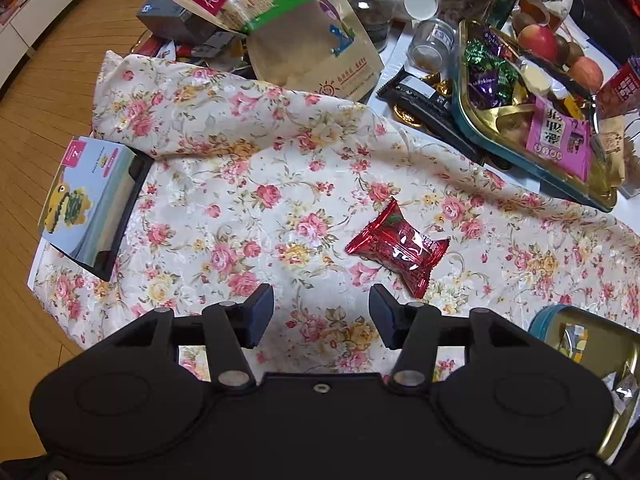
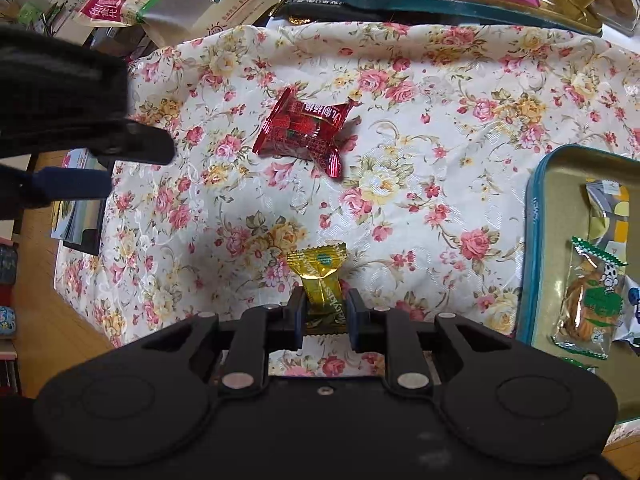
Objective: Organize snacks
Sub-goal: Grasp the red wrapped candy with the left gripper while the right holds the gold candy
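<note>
Open floral cloth (image 1: 248, 208) around red snack packet (image 1: 396, 246), gold tin (image 1: 520, 160) beyond, second tin (image 2: 532, 248) at right

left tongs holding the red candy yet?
No. The left tongs are open and empty, and the red candy lies on the floral cloth just ahead of them.

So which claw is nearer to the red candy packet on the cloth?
Left. The open left claw hovers just short of the red candy packet, which lies slightly to its right. The right claw, shut on a gold candy, sits farther back.
</note>
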Motion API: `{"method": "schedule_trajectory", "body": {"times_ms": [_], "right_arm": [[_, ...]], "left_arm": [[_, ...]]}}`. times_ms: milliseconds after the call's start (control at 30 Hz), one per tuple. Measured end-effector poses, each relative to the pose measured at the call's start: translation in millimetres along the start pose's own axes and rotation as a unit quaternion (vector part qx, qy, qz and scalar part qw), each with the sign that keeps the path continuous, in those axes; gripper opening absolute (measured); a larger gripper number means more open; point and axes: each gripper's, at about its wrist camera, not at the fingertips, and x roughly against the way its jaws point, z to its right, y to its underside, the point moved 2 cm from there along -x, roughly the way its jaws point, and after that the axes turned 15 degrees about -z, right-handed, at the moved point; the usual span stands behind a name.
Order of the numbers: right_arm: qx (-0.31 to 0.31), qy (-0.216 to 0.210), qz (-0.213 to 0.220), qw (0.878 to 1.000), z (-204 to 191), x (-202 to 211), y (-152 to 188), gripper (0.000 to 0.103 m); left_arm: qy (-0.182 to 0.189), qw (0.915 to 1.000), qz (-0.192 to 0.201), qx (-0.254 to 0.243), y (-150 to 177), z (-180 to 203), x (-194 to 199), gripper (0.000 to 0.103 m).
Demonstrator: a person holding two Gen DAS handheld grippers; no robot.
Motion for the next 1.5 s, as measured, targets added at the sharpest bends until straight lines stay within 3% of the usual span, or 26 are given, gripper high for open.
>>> {"method": "schedule_trajectory", "body": {"times_ms": [267, 467, 633, 933, 1300, 1500], "right_arm": [[-0.001, 0.010, 0.018, 1.000, 12.5, 14.2, 10.0, 0.023], [-0.022, -0.012, 0.027, 0.999, 36.1, 26.8, 15.7, 0.023], [-0.021, -0.016, 0.038, 0.999, 42.5, 36.9, 21.0, 0.023], [-0.028, -0.021, 0.049, 0.998, 45.5, 46.1, 24.6, 0.023], [-0.030, -0.031, 0.065, 0.997, 44.7, 59.1, 27.0, 0.023], [-0.032, -0.030, 0.067, 0.997, 42.3, 59.2, 26.7, 0.023]], "left_arm": [[0.032, 0.9993, 0.012, 0.012, -9.9, 27.8, -24.5, 0.059], [0.013, 0.9992, 0.034, 0.014, -23.9, 36.6, -30.2, 0.059], [0.030, 0.9985, 0.039, 0.023, -25.5, 46.6, -42.6, 0.059], [-0.024, 0.9965, 0.078, 0.014, -32.0, 66.4, -47.7, 0.059], [-0.047, 0.9981, 0.039, -0.001, -37.7, 57.6, -70.0, 0.062], [-0.042, 0.9983, -0.036, -0.019, -25.3, 49.4, -97.4, 0.062]]}}
